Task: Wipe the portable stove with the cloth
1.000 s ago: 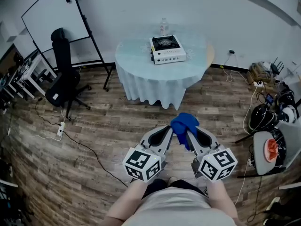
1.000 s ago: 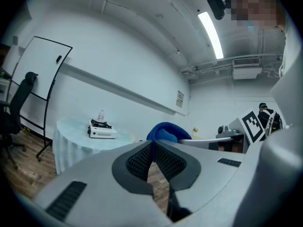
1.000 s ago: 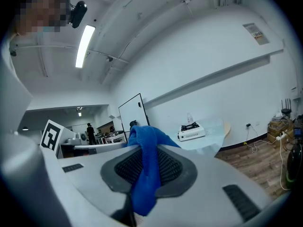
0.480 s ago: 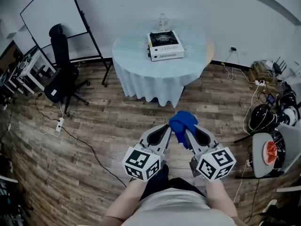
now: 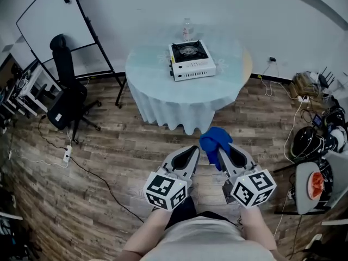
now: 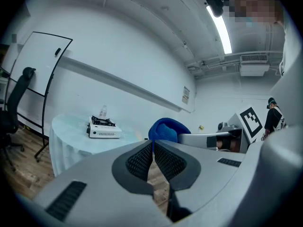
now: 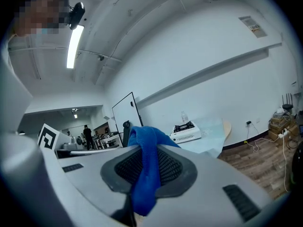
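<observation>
— Blue is the cloth (image 7: 144, 174). We have it pinched in the right gripper (image 7: 147, 151), whose jaws are closed on it. One bunch puffs out above the tips and a tail hangs down between the ribbed pads.

— And our left gripper (image 6: 152, 148)?

— Its jaws are pressed together with nothing between them, and the two dark pads meet along a thin line.

— Where are we, taken from the round table (image 5: 163, 86)?

— On its near side, well apart from the draped edge, over the wooden floor (image 5: 109, 145). Both grippers lie side by side with their tips pointed towards the table. The cloth's bunch is at the end nearest the table.

— And the portable stove (image 5: 191, 60)?

— On the tabletop, a little beyond the table's middle. We see a white body, a black burner grate on top, and a long slotted side turned our way. Neither gripper touches it, and the cloth is well apart from it.

— What else do we see by the table?

— A clear bottle (image 5: 187, 29) stands just behind the stove, near the table's far edge. A black office chair (image 5: 62, 99) stands off to the table's left. A whiteboard (image 5: 46, 20) on a dark stand leans at the wall beyond the table's left side.
</observation>
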Demonstrator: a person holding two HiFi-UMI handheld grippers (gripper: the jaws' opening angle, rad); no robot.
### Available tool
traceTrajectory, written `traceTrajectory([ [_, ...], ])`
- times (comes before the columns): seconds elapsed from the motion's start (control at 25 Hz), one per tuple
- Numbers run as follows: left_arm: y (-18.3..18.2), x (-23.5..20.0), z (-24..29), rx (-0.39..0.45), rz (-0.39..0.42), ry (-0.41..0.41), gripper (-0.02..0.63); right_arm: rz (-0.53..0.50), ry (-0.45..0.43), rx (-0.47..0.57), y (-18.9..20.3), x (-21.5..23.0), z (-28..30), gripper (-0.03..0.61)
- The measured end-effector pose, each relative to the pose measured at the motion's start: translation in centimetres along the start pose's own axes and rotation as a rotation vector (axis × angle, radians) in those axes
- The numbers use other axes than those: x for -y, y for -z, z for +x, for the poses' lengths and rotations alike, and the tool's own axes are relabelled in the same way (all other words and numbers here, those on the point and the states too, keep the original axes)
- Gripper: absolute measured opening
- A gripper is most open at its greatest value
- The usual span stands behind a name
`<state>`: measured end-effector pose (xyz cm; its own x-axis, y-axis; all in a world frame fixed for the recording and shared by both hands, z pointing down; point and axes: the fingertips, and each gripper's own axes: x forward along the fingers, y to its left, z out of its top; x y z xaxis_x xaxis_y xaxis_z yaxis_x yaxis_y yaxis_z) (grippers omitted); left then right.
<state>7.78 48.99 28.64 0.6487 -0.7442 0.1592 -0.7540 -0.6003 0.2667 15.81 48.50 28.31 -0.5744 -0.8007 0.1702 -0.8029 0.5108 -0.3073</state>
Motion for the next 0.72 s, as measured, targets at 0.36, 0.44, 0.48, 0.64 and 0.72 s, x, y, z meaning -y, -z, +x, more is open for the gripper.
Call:
traceTrajectory([
  [0.36, -4.5, -10.1, 7.4, -0.002, -0.018, 0.032, 0.026, 0.015, 0.055, -0.025, -2.7, 4.2, 11.3, 0.075],
  [0.44, -5.0, -12.2, 9.0, -0.009, -0.032, 0.045, 0.026, 0.022, 0.066, -0.015, -3.5, 5.1, 13.6, 0.075],
  [0.48, -5.3, -13.2, 9.8, -0.013, -0.036, 0.050, 0.026, 0.026, 0.071, -0.012, -3.7, 5.5, 14.7, 0.075],
  [0.64, -6.6, -16.6, 12.4, -0.014, -0.038, 0.064, 0.026, 0.040, 0.094, -0.007, -4.7, 7.1, 18.5, 0.075],
  [0.72, -7.1, -17.9, 13.6, -0.020, -0.041, 0.075, 0.026, 0.044, 0.107, -0.004, -5.3, 7.7, 19.9, 0.075],
])
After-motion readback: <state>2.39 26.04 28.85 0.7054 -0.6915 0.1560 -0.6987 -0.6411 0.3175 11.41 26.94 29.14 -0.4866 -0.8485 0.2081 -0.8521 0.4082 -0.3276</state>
